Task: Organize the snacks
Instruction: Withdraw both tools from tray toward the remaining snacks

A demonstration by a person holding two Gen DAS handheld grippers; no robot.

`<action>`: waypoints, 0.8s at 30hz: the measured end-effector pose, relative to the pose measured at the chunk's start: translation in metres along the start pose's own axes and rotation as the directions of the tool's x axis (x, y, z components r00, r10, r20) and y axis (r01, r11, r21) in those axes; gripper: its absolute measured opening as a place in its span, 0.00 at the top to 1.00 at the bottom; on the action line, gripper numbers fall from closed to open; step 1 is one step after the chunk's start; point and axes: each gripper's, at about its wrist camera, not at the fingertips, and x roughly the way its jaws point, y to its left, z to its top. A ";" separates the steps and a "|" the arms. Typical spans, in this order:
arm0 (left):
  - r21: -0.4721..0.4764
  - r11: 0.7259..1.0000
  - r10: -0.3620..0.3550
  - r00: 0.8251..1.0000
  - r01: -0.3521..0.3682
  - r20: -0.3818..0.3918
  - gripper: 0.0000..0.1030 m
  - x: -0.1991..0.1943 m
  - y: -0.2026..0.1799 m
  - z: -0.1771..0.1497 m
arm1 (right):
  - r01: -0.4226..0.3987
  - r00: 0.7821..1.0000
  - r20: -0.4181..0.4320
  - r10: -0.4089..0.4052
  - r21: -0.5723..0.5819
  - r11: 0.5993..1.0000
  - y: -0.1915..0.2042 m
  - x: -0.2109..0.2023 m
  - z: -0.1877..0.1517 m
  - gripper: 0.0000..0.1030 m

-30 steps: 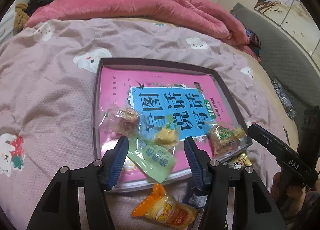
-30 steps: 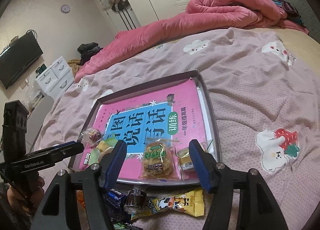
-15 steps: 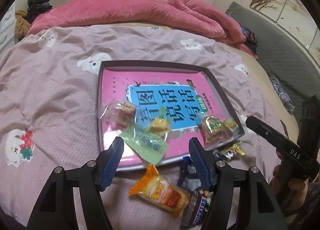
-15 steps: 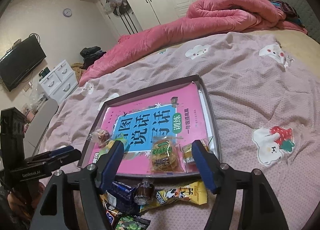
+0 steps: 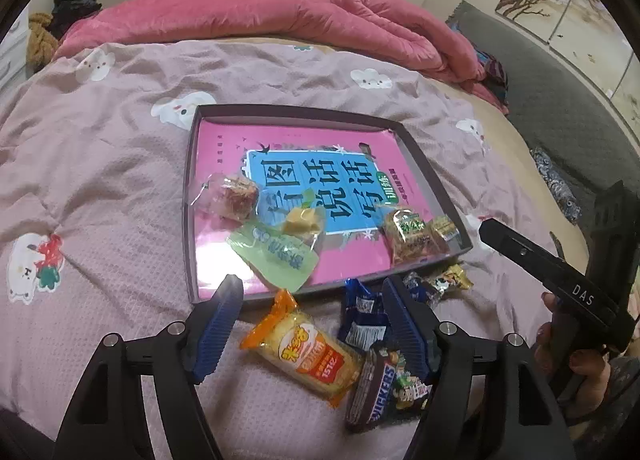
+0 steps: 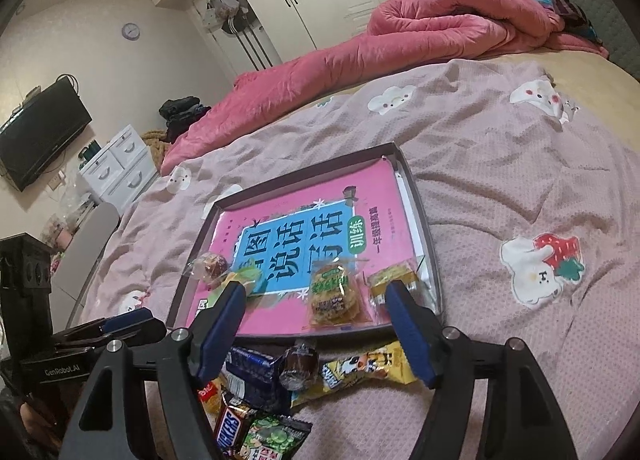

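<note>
we had both grippers hanging over the near edge of the tray [image 5: 191, 220], each with nothing between its jaws. the left gripper [image 5: 314, 324] had just been spreading wider, its blue pads clear of every wrapper; the right gripper [image 6: 316, 324] stood parted too and had widened only a little.

seen from the left wrist, the loose pile sat on the bedspread [image 5: 100, 180] at about 6 o'clock from the tray: an orange-ended cake packet [image 5: 308, 352], a blue wrapper [image 5: 362, 324], a snickers bar [image 5: 374, 392] and a yellow sachet [image 5: 452, 278] toward 5 o'clock. inside the tray, on the pink book [image 5: 296, 148], lay a green pouch [image 5: 276, 252], a clear-wrapped cake [image 5: 234, 196] and a round biscuit pack [image 6: 332, 292].

we judged all of these light and crinkly, the film slippery and quick to slide out of a shallow pinch. the cake packet looked soft and crushable, so we would take it across its short middle with a gentle close. the snickers bar seemed firmer; a grip across its width should hold. the soft bedspread would give under any downward push.
</note>
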 end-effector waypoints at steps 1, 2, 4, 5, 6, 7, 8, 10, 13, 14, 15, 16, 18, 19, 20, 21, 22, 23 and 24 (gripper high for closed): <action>0.005 1.000 0.003 1.000 -0.003 -0.001 0.28 0.000 -0.001 -0.001 | 0.001 1.000 -0.005 -0.001 -0.002 1.000 0.001 0.000 -0.001 0.30; 0.009 1.000 0.004 1.000 -0.004 -0.004 0.28 0.000 -0.001 -0.002 | 0.002 1.000 -0.009 -0.002 -0.004 1.000 0.003 0.000 -0.003 0.30; 0.016 1.000 0.006 1.000 -0.006 -0.012 0.28 -0.001 -0.002 -0.006 | 0.001 1.000 -0.016 -0.002 -0.011 1.000 0.006 -0.001 -0.006 0.30; 0.017 1.000 0.005 1.000 -0.004 -0.013 0.28 -0.001 -0.002 -0.007 | 0.002 1.000 -0.020 -0.002 -0.014 1.000 0.007 -0.001 -0.007 0.30; 0.020 1.000 0.005 1.000 -0.004 -0.016 0.28 -0.001 -0.003 -0.009 | 0.002 1.000 -0.023 -0.002 -0.017 1.000 0.009 -0.002 -0.009 0.30; 0.022 1.000 0.006 1.000 -0.006 -0.019 0.28 -0.002 -0.003 -0.010 | 0.001 1.000 -0.027 -0.002 -0.019 1.000 0.010 -0.002 -0.010 0.30; 0.024 1.000 0.006 1.000 -0.005 -0.021 0.28 -0.002 -0.004 -0.012 | 0.001 0.999 -0.034 -0.002 -0.022 1.000 0.011 -0.003 -0.012 0.30; 0.035 0.999 0.004 1.000 -0.003 -0.030 0.28 -0.002 -0.005 -0.015 | -0.001 0.999 -0.047 0.000 -0.025 1.000 0.013 -0.003 -0.016 0.30; 0.053 0.999 0.011 0.999 -0.009 -0.038 0.28 -0.003 -0.007 -0.019 | 0.006 0.998 -0.069 -0.008 -0.032 0.999 0.017 -0.003 -0.023 0.30; 0.059 0.998 0.012 0.999 -0.009 -0.039 0.28 -0.004 -0.008 -0.019 | 0.007 0.997 -0.077 -0.009 -0.035 0.999 0.018 -0.002 -0.025 0.30; 0.060 0.998 0.013 0.999 -0.010 -0.039 0.28 -0.004 -0.008 -0.019 | 0.008 0.996 -0.083 -0.011 -0.038 0.999 0.019 -0.002 -0.027 0.30; 0.060 0.998 0.012 0.999 -0.010 -0.039 0.28 -0.005 -0.008 -0.019 | 0.007 0.996 -0.089 -0.011 -0.041 0.999 0.020 -0.002 -0.029 0.30; 0.058 0.998 0.011 0.999 -0.008 -0.045 0.28 -0.005 -0.007 -0.020 | 0.008 0.995 -0.096 -0.013 -0.048 0.999 0.022 -0.003 -0.032 0.30; 0.059 0.998 0.011 0.999 -0.008 -0.049 0.28 -0.004 -0.008 -0.021 | 0.009 0.995 -0.099 -0.014 -0.051 0.999 0.023 -0.003 -0.033 0.30; 0.062 0.998 0.012 0.999 -0.009 -0.052 0.28 -0.004 -0.008 -0.022 | 0.010 0.995 -0.103 -0.015 -0.054 0.998 0.024 -0.003 -0.034 0.30; 0.064 0.998 0.014 0.998 -0.011 -0.057 0.28 -0.004 -0.008 -0.024 | 0.011 0.994 -0.107 -0.017 -0.057 0.998 0.025 -0.004 -0.035 0.30; 0.066 0.998 0.014 0.998 -0.010 -0.064 0.28 -0.003 -0.008 -0.025 | 0.011 0.994 -0.112 -0.018 -0.059 0.998 0.026 -0.004 -0.037 0.30; 0.067 0.998 0.013 0.998 -0.008 -0.069 0.28 -0.003 -0.009 -0.027 | 0.012 0.993 -0.119 -0.019 -0.062 0.998 0.026 -0.004 -0.039 0.30; 0.069 0.998 0.010 0.997 -0.004 -0.079 0.28 -0.002 -0.009 -0.028 | 0.013 0.992 -0.128 -0.021 -0.063 0.998 0.027 -0.004 -0.041 0.30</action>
